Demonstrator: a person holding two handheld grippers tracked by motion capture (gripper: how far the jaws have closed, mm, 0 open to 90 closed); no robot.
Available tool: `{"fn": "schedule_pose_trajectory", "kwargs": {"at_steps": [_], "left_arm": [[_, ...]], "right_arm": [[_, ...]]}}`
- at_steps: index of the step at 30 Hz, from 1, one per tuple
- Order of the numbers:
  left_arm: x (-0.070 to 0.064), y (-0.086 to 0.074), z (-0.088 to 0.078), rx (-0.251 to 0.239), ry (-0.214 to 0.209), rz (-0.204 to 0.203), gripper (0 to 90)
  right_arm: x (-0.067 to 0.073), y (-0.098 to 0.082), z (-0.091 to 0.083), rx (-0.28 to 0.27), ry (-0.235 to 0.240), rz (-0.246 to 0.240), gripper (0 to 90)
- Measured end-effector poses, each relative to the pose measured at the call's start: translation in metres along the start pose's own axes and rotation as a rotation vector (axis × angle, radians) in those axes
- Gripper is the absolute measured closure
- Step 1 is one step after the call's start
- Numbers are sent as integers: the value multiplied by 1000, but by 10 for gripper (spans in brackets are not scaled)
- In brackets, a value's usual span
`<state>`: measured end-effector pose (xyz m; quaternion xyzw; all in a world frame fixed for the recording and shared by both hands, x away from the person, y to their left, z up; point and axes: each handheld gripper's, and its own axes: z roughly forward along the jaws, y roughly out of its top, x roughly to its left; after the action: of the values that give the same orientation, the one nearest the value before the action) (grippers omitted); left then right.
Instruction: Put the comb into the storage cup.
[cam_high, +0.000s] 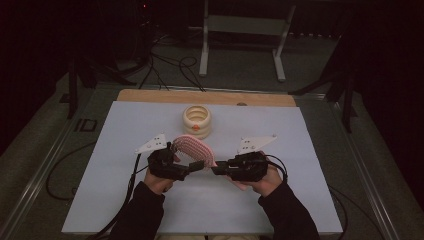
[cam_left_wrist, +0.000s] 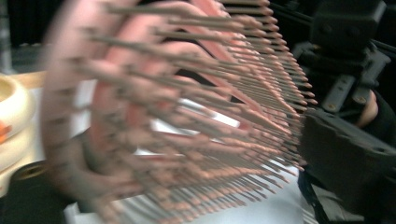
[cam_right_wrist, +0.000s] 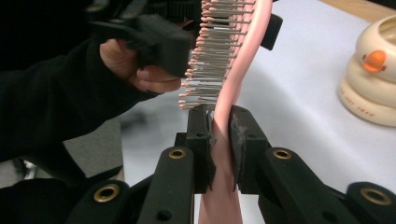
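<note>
Hairbrush, pink plastic with pin bristles (cam_right_wrist: 233, 70), held above white desk (cam_high: 125, 200): right gripper (cam_right_wrist: 223, 126) jaws clamp its handle as anchor; left gripper (cam_high: 192, 166) jaws, part-open, at bristle head, apparently to take it

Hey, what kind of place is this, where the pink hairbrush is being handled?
Probably a lab or recording studio rather than a home: a white-topped table stands in a dark room, loose cables trail over the grey carpet behind it, and a metal stand frame sits at the back.

Hairbrush (cam_high: 192, 146) above table (cam_high: 115, 200), between left gripper (cam_high: 192, 167) and right gripper (cam_high: 216, 170); ring-shaped container (cam_high: 197, 121) behind.
</note>
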<state>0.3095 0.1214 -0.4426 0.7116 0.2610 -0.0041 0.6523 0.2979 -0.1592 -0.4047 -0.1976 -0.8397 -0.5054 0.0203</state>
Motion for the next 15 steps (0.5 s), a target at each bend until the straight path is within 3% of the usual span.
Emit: {"fn": "schedule_pose_trajectory", "kwargs": {"at_steps": [6,9,12,15], "left_arm": [[2,0,-1,-14,-30,-32,202],[3,0,-1,-17,-36,-35,226],[4,0,-2,-23,-68,-39,276],[4,0,-2,-23,-68,-39,277]], "right_arm": [[-7,-8,0,-20,44,32,793],[-8,-9,0,-27,53,32,793],[-10,-12,-2,-54,86,29,795],[-10,-13,-2,-60,90,28,795]]}}
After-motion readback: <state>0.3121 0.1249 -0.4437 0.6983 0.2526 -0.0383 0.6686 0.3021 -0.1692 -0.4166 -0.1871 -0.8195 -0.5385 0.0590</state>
